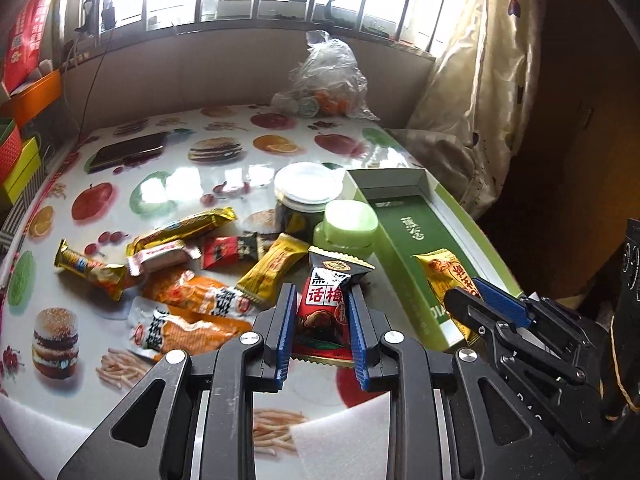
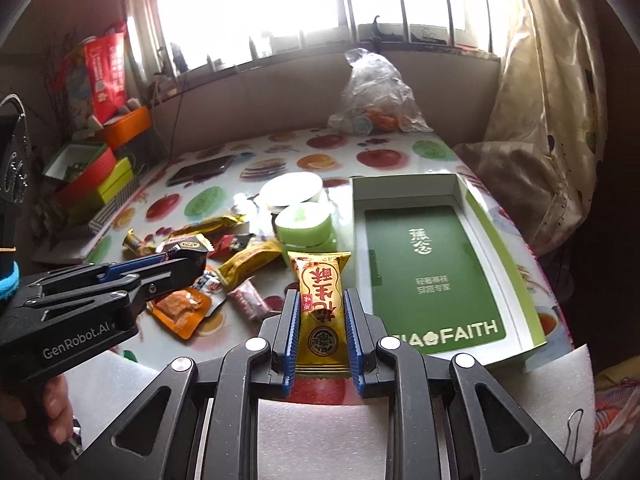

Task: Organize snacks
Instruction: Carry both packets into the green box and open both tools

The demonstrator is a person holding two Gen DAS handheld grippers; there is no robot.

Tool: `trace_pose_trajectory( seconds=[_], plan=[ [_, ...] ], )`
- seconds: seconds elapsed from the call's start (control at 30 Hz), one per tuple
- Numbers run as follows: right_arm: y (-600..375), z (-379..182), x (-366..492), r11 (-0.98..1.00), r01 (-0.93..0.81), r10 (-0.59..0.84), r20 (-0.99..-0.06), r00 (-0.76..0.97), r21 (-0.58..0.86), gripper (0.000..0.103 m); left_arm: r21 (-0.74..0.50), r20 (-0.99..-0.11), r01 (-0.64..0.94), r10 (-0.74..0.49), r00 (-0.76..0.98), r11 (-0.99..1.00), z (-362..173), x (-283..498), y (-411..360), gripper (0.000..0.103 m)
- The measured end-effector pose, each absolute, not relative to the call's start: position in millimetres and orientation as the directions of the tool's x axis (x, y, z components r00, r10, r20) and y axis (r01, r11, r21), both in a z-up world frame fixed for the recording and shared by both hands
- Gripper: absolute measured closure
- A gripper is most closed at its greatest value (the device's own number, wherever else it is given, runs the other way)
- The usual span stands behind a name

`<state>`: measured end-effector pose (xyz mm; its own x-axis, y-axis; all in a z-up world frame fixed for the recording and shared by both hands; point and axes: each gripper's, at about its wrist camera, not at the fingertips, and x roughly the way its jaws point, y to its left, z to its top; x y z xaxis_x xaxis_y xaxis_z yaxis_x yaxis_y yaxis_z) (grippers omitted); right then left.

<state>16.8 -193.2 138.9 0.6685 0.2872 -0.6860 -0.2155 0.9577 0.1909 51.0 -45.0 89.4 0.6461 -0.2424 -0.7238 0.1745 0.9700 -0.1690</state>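
Left gripper (image 1: 322,322) clamped on red plum packet (image 1: 322,304), right gripper (image 2: 323,328) on gold peanut packet (image 2: 322,308), both short of green box (image 2: 532,264); slick wrappers may slip, grippers collide.

The desk (image 1: 224,176) is shining glossy and smooth; the red snack packet (image 1: 320,312) is looking like shiny foil, the green box (image 2: 516,240) matt cardboard, the far bag (image 1: 328,76) crinkled clear plastic.
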Motion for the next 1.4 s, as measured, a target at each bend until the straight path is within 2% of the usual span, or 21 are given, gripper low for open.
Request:
trace_pose_trajectory(
  seconds=[0.3,0.53,1.4],
  plan=[
    [-246,135,31,0.983,-0.084,0.174,-0.697,0.696,0.161,0.083,-0.19,-0.702,0.287,-0.334,0.629,0.939,98,78,-98,0.077],
    [-275,121,44,0.988,-0.032,0.131,-0.715,0.686,0.151,0.083,-0.215,-0.728,0.334,-0.379,0.572,0.918,86,98,-133,0.077],
    [-287,84,66,0.989,-0.015,0.125,-0.774,0.621,0.148,0.082,-0.187,-0.824,0.345,-0.338,0.455,0.92,35,131,-177,0.077]
  ],
)
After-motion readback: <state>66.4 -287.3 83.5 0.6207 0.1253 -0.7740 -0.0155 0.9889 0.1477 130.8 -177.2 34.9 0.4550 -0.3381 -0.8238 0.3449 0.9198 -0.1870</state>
